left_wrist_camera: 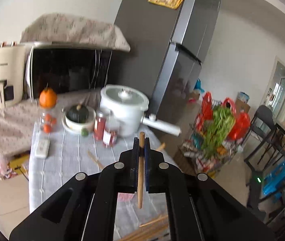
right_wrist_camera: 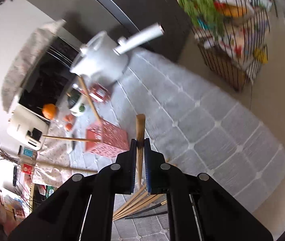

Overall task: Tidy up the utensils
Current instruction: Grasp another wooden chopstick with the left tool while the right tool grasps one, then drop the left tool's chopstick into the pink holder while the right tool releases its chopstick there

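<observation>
A: In the left wrist view, the left claw (left_wrist_camera: 141, 140) is seen pressed together on a wooden chopstick (left_wrist_camera: 140, 172), which runs upright through the centre of the frame, its blunt end poking above the blue pads. The grey checked desk (left_wrist_camera: 66, 160) is spread below, with a white pot (left_wrist_camera: 122, 108) at centre and more loose chopsticks (left_wrist_camera: 152, 229) glimpsed at the bottom edge.

B: And in the right wrist view?

A: The right claw (right_wrist_camera: 140, 142) is shown pinching a second chopstick (right_wrist_camera: 140, 132), thick end up, at the centre of the frame. A pile of chopsticks (right_wrist_camera: 138, 204) is left lying on the desk just under the claw, toward the bottom of the frame.

B: Where is the holder?

A: A red patterned holder (right_wrist_camera: 110, 138) is seen left of centre on the desk, with two chopsticks (right_wrist_camera: 90, 100) already standing in it and leaning outward. The white pot is caught, blurred, in the upper middle of that frame.
</observation>
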Motion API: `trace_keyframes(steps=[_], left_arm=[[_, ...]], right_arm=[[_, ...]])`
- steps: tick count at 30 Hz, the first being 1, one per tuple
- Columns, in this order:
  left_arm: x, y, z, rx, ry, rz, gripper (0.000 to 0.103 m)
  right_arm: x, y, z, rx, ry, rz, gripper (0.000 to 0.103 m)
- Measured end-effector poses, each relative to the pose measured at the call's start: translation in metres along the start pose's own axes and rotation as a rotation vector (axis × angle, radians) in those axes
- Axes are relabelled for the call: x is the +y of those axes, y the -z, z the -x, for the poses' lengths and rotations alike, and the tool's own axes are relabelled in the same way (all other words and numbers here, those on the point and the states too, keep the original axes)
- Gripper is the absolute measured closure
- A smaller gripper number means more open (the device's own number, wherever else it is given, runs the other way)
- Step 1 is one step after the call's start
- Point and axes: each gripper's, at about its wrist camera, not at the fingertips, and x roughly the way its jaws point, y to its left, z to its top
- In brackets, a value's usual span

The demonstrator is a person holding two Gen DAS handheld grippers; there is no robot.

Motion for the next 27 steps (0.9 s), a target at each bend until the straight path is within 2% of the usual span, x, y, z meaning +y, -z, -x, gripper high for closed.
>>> trace_keyframes(steps=[7,12,14,15,17,21,25,27], left_arm=[[0.003,-0.025,-0.026,-0.028,-0.07,0.019,0.099],[0.017,-0.021,-0.068,-0.01,-0.132,0.039,0.099],[0.025,-0.017,-0.081,0.016,-0.112,0.059,0.097],[0.028,-0.015,-0.084,0.028,-0.12,0.055,0.094],[0.036,-0.01,-0.077,0.022,-0.126,0.082,0.062],[0.053,-0.004,-0.038,-0.052,-0.131,0.14,0.053],[0.077,0.012,-0.008,-0.065,-0.132,0.219,0.044],[0.089,0.018,-0.001,-0.059,-0.156,0.258,0.042]], right_arm=[[-0.005,-0.008,0.036,-0.044,-0.078,0.005,0.095],[0.003,-0.01,0.052,-0.056,-0.111,0.024,0.095],[0.008,-0.012,0.061,-0.069,-0.128,0.031,0.095],[0.011,-0.013,0.065,-0.078,-0.136,0.033,0.095],[0.016,-0.017,0.074,-0.095,-0.148,0.036,0.095],[0.041,-0.033,0.097,-0.14,-0.153,0.075,0.095],[0.076,-0.05,0.112,-0.188,-0.146,0.133,0.095],[0.096,-0.056,0.113,-0.202,-0.128,0.165,0.095]])
